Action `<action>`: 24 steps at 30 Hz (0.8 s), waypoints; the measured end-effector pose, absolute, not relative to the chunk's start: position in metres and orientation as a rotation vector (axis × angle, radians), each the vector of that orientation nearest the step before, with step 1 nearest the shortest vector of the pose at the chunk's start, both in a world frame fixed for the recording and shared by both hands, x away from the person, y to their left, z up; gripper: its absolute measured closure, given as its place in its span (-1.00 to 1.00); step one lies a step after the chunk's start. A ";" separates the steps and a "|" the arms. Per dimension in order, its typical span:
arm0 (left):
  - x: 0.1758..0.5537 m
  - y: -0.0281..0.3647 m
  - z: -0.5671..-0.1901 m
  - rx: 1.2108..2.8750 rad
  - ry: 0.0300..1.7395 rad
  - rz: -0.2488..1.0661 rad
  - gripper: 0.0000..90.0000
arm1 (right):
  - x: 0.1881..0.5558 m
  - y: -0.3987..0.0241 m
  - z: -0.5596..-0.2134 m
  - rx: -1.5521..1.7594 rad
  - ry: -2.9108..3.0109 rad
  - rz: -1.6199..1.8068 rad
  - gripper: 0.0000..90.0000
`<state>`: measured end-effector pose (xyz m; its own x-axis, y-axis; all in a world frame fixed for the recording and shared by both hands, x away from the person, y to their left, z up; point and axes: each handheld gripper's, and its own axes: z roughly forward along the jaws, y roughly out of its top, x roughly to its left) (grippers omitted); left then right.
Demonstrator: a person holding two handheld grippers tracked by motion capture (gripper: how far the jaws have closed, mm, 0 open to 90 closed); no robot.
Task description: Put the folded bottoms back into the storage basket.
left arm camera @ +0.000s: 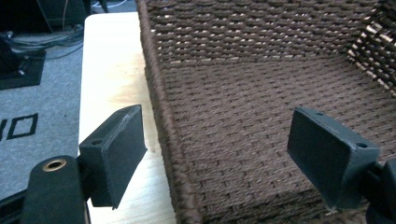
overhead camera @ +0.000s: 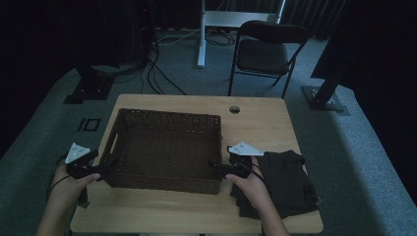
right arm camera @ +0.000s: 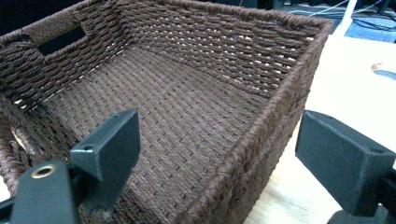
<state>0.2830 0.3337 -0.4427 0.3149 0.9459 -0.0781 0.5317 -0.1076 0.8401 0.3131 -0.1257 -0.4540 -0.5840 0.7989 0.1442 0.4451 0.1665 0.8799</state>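
High view: a brown woven basket [overhead camera: 164, 147] sits at the centre of the wooden table [overhead camera: 265, 123], long side across, with nothing visible in it.
Left gripper [overhead camera: 101, 169]: at the basket's 9 o'clock end, near the front corner; in the left gripper view its jaws stand spread, one outside the end wall over the tabletop, the other over the basket floor, pads clear of the weave.
Right gripper [overhead camera: 219, 168]: at the 3 o'clock end, also near the front corner; in the right gripper view its jaws are spread astride the rim [right arm camera: 280, 100], pinching nothing.
Folded dark cloth [overhead camera: 282, 182]: lies on the table at about 4 o'clock from the basket, just beside it, under the right forearm.
Chair [overhead camera: 265, 49]: on the floor beyond the table, toward 1 o'clock, well apart.
Weight: probably light for its bulk, being open wickerwork.
Stiffness: walls look fairly rigid but likely flex a little under a pinch; the thick braided rim should be the firmest part.
Surface: rough weave, so unlikely to slip between the pads.
Fragility: low; strands could fray if crushed hard.
Where to hold: each end wall at the rim, both sides together, or the handle slot [right arm camera: 60, 39] in the end wall; a one-sided lift would likely tip it.
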 end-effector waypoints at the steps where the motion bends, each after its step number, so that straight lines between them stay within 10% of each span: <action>1: 0.283 0.333 -0.442 1.763 1.323 0.630 -0.56 | 0.313 -0.127 -0.453 1.186 2.097 1.389 -0.69; 24: 0.288 0.305 -0.424 1.777 1.242 0.583 -0.55 | 0.312 -0.151 -0.441 1.167 2.052 1.357 -0.69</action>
